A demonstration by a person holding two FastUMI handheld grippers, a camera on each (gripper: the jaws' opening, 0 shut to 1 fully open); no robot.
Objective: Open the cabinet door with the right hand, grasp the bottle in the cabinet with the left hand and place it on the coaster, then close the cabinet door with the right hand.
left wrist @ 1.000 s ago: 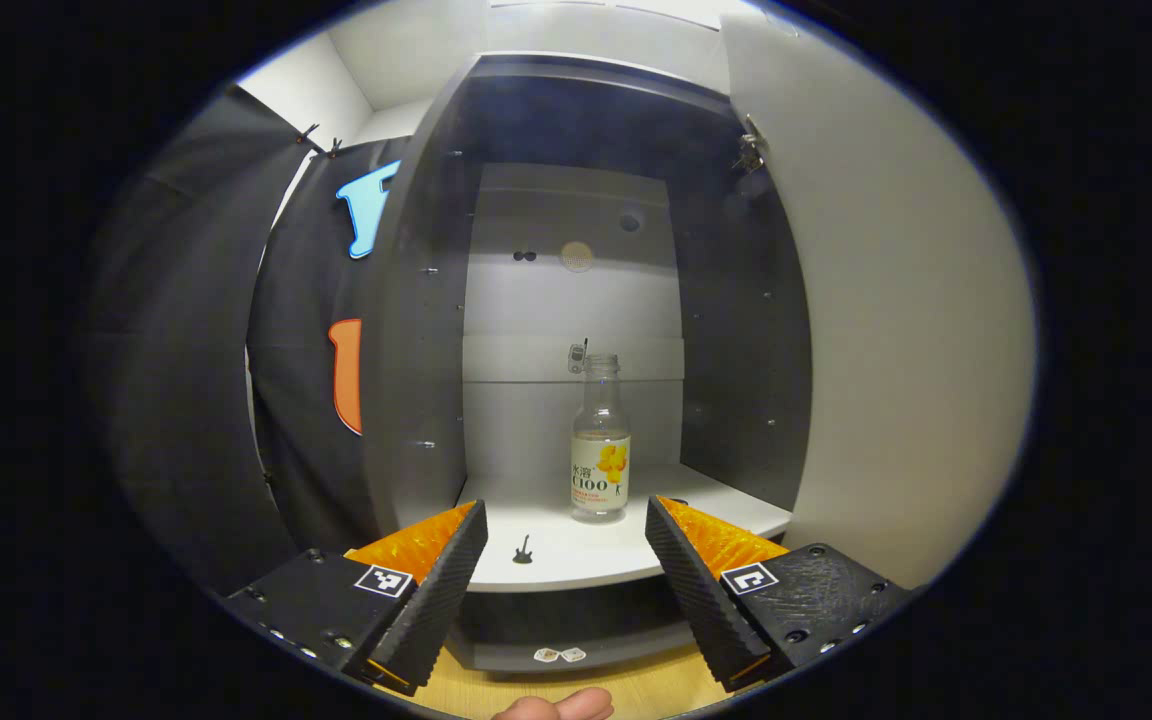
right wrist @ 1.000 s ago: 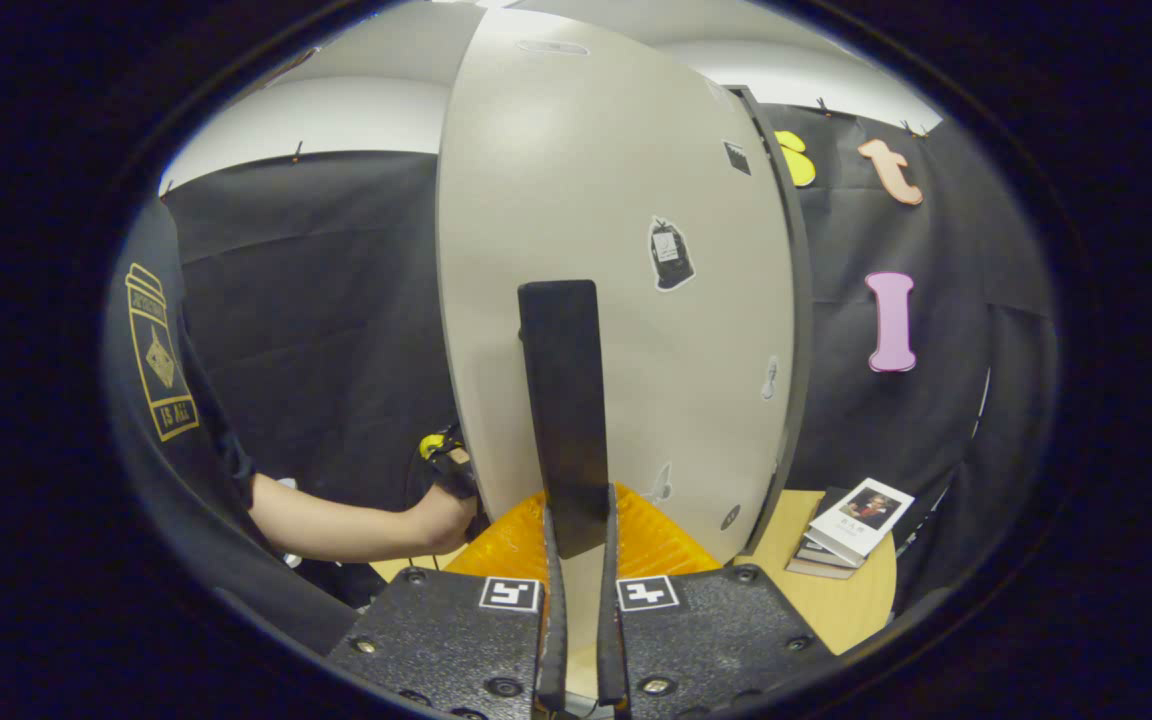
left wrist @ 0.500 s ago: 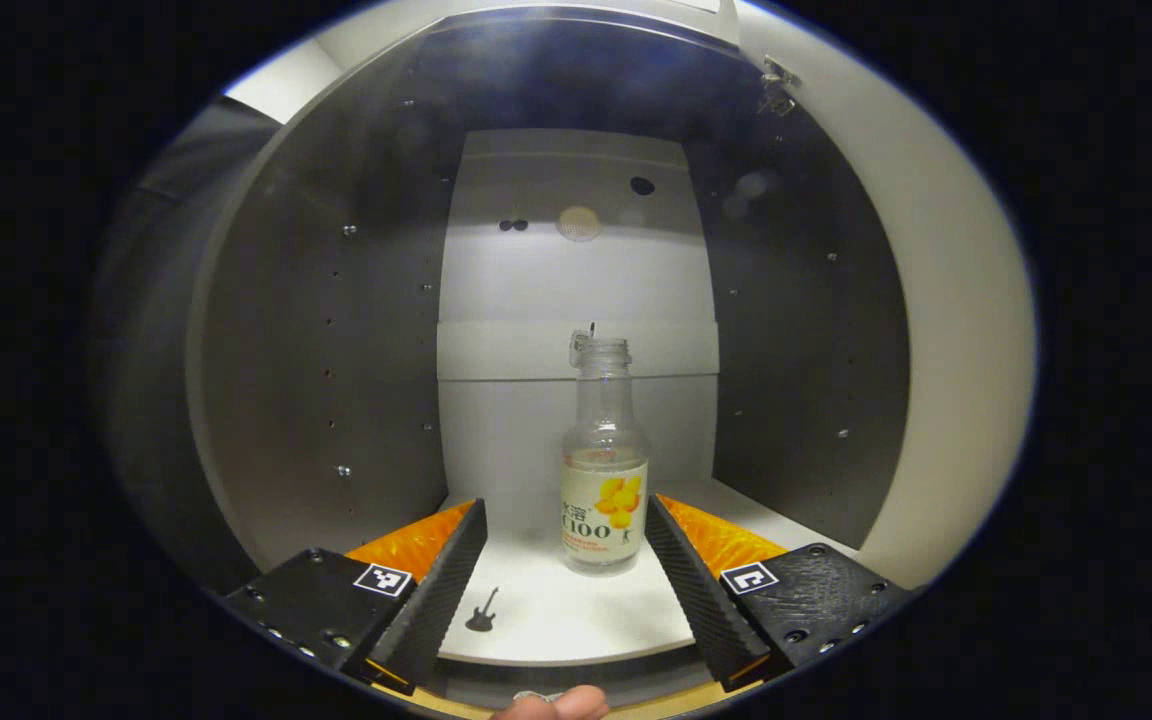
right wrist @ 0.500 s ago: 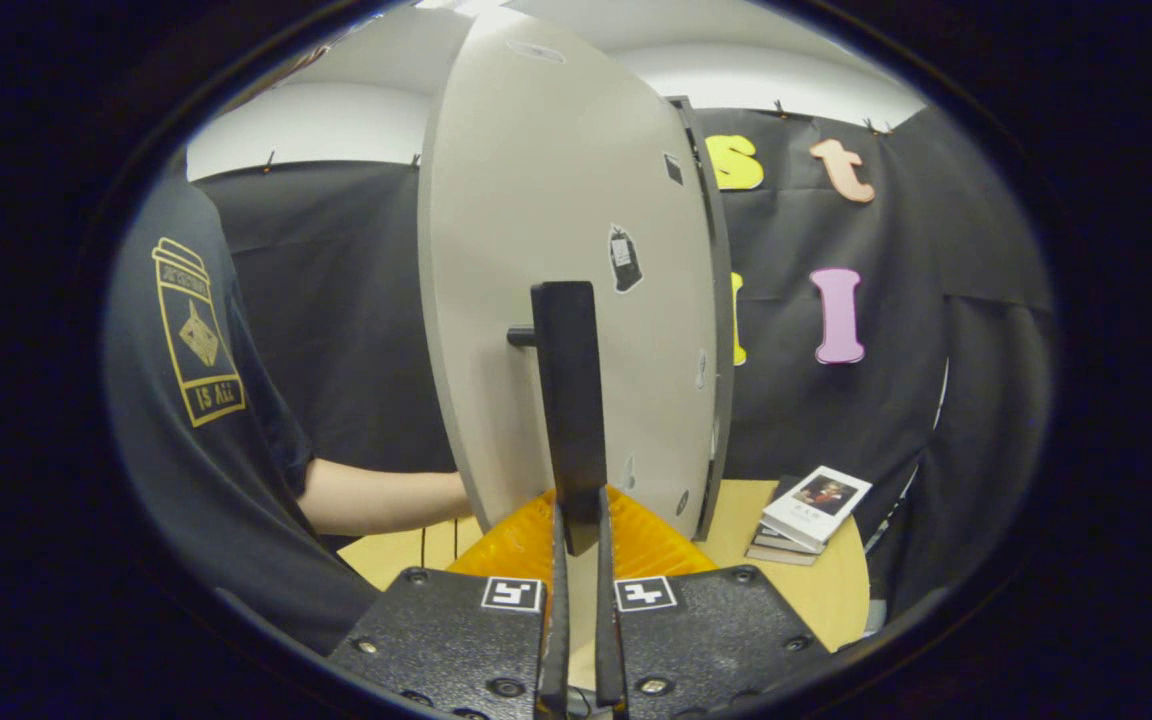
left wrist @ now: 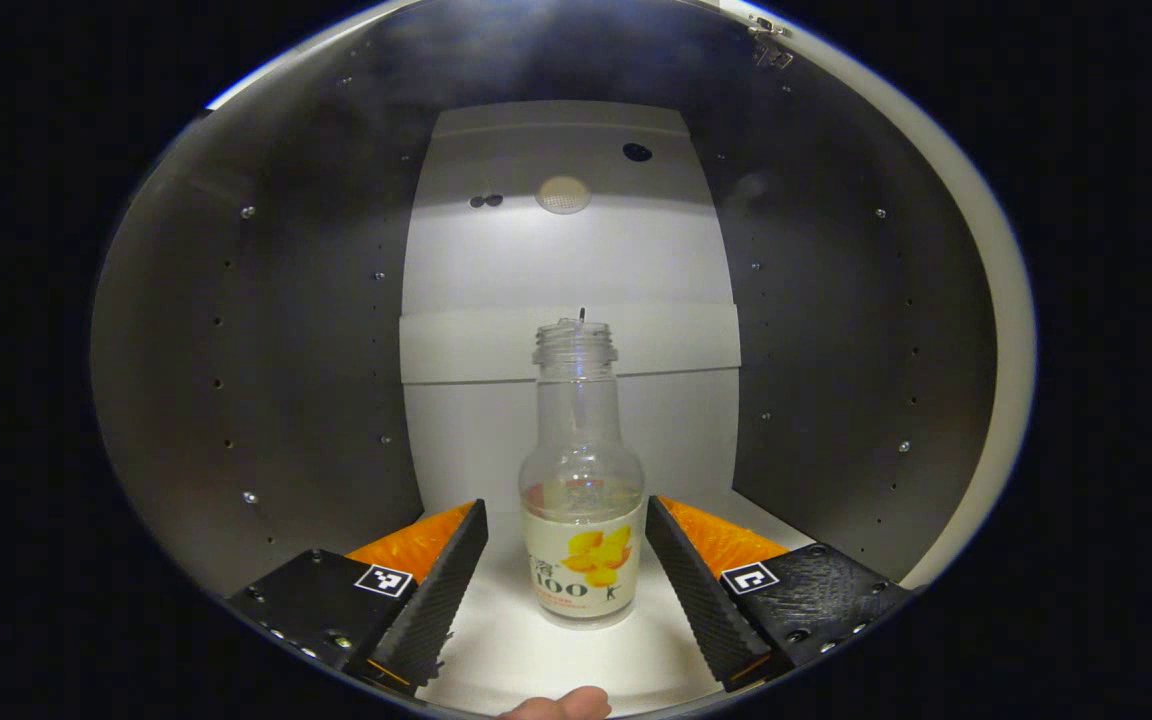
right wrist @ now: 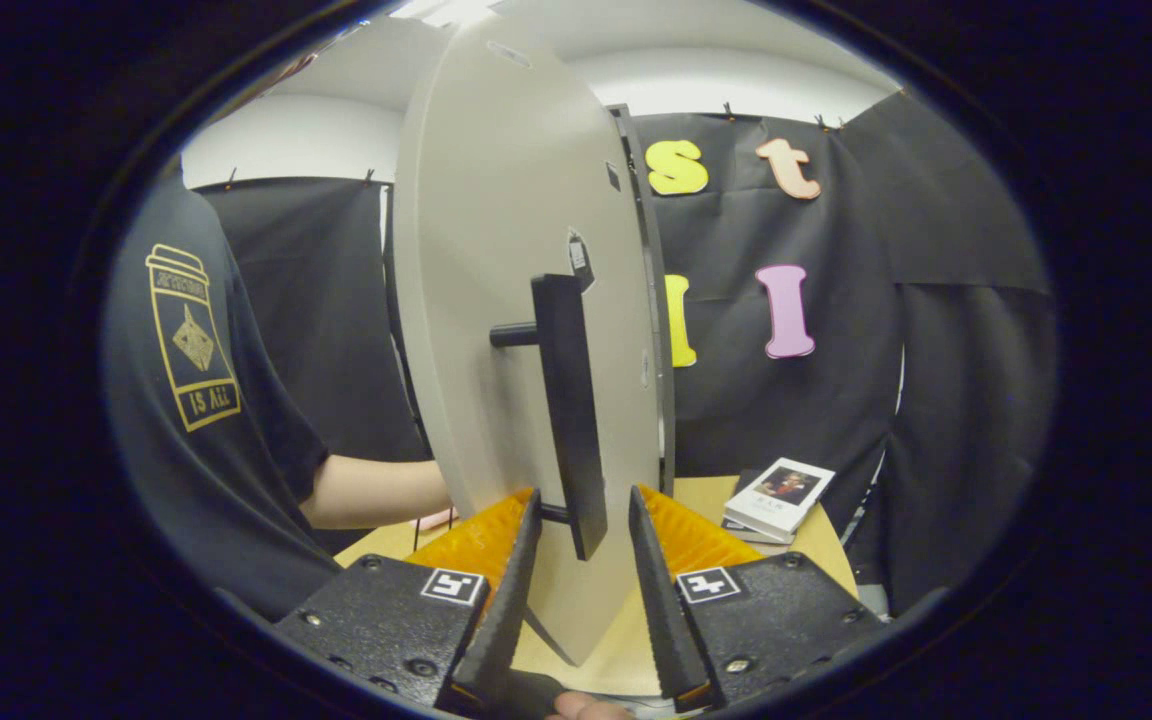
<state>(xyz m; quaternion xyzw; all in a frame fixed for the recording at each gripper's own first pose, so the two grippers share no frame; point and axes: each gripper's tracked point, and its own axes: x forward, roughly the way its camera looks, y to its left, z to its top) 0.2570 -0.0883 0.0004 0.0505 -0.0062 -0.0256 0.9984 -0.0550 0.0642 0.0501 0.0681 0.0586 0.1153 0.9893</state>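
Both tongs open | right tongs [right wrist: 581,520] released handle [right wrist: 568,410] | left tongs [left wrist: 566,535] now flank bottle [left wrist: 581,500]

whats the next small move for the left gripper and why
Probably ease the left gripper a little further forward, then close. The clear glass bottle with the yellow fruit label stands upright on the white cabinet shelf, between the open fingers but untouched by either. The grey cabinet door is swung open, its black handle released.

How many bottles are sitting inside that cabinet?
1. A single clear bottle stands upright on the cabinet's white shelf, between the open fingers of the left gripper. The lowest front of the shelf is out of sight, so something there could be hidden.
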